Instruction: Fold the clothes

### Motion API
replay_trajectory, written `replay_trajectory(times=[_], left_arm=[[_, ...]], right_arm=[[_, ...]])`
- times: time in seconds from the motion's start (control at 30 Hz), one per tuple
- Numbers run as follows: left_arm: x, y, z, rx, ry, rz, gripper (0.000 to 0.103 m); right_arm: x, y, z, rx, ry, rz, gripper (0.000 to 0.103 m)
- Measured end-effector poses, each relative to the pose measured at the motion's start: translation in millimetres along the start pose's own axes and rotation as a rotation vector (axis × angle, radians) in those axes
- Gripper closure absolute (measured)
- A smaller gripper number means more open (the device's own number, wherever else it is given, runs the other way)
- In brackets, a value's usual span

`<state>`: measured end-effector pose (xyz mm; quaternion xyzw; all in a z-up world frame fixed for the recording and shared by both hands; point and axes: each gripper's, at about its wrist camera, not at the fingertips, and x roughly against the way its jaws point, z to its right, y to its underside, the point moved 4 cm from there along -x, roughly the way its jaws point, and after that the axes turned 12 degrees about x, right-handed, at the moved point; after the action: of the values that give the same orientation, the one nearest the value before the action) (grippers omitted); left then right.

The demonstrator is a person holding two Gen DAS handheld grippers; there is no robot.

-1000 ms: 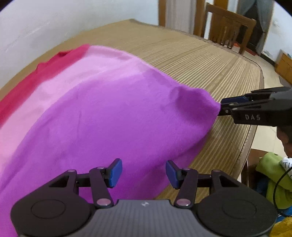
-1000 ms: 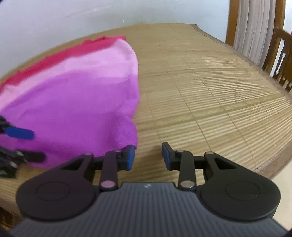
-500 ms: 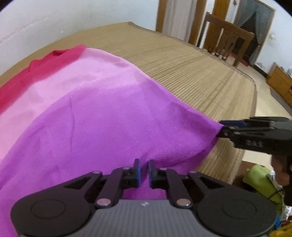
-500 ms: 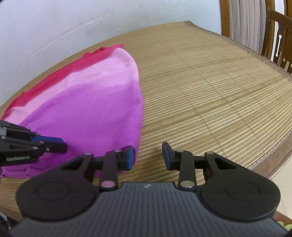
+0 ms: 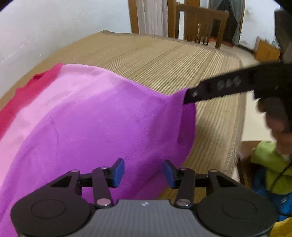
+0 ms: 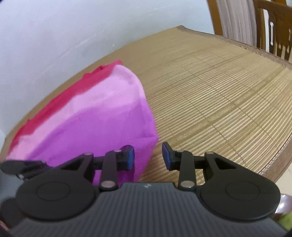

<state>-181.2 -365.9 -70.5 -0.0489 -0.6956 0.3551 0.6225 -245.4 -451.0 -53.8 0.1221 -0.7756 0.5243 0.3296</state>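
My left tongs (image 5: 144, 171) have just been opening, empty over the purple, pink and red fleece garment (image 5: 87, 116) at the bamboo-mat table's (image 6: 219, 94) near-left edge; my right tongs (image 6: 148, 155) gape, ungripped.

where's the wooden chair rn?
The wooden chair stands at the far edge of the bamboo mat, top centre-right in the left wrist view, beside the pale curtain; in the right wrist view it sits in the top right corner.
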Motion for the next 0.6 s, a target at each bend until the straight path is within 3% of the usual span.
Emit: replay_trajectory(times=[0.07,0.1,0.3,0.43,0.5,0.6], left_arm=[[-3,0,-3,0.016,0.018,-0.012,0.092],[-1,-1,-5,0.04,0.039,-0.015,0.097],[32,-16,-23,0.187,0.12,0.045,0.101],[56,-26,-20,0.208,0.175,0.07,0.101],[64,-27,-13,0.206,0.205,0.068,0.101],[60,-23,2,0.214,0.254,0.042,0.101]], right_arm=[[1,1,0,-0.01,0.0,0.0,0.068],[2,2,0,-0.009,0.005,-0.002,0.068],[-1,20,-6,0.019,0.021,-0.048,0.068],[-7,28,-11,0.075,0.078,-0.048,0.07],[-3,25,-11,0.098,0.134,-0.026,0.091],[13,14,3,0.06,0.193,0.018,0.094]])
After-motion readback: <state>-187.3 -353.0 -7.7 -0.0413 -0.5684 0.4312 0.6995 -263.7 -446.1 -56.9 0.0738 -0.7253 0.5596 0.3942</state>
